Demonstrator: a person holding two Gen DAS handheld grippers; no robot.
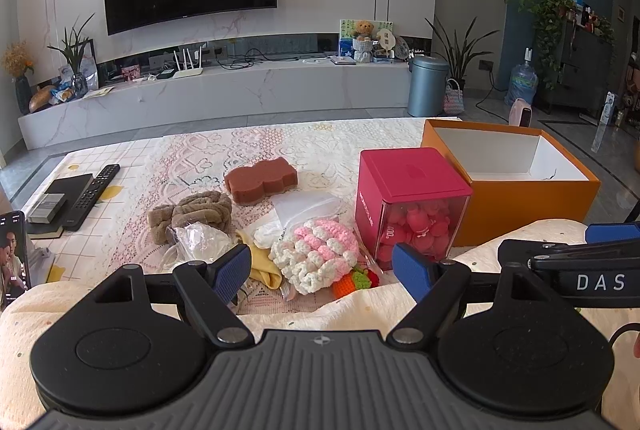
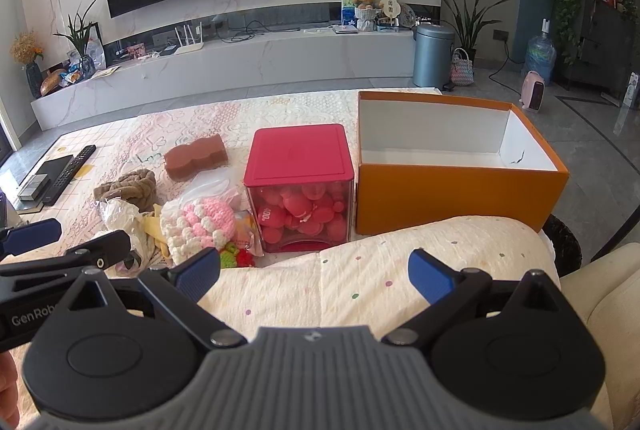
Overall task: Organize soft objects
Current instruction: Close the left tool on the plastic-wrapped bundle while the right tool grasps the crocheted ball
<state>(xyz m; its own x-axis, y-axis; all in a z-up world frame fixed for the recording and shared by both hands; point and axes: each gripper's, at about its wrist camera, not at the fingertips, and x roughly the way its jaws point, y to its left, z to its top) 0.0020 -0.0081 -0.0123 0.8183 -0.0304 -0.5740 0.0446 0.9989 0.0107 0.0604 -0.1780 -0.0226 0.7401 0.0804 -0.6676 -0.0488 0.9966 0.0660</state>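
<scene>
both fisheye views are bright and sharp under even daylight; ceiling spots glare top right, walls bow at the edges, corners go black, shadows are soft.

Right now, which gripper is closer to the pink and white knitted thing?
Left. The left gripper hangs open just short of the knitted thing. The right gripper, also open, sits farther right, nearer the orange box.

Brown sponge [image 1: 261,179] lies flat at the back, tan fuzzy cloth [image 1: 192,214] bunched beside it, pink-white crochet piece [image 1: 316,254] up front, orange box [image 1: 508,182] open on the right.
</scene>
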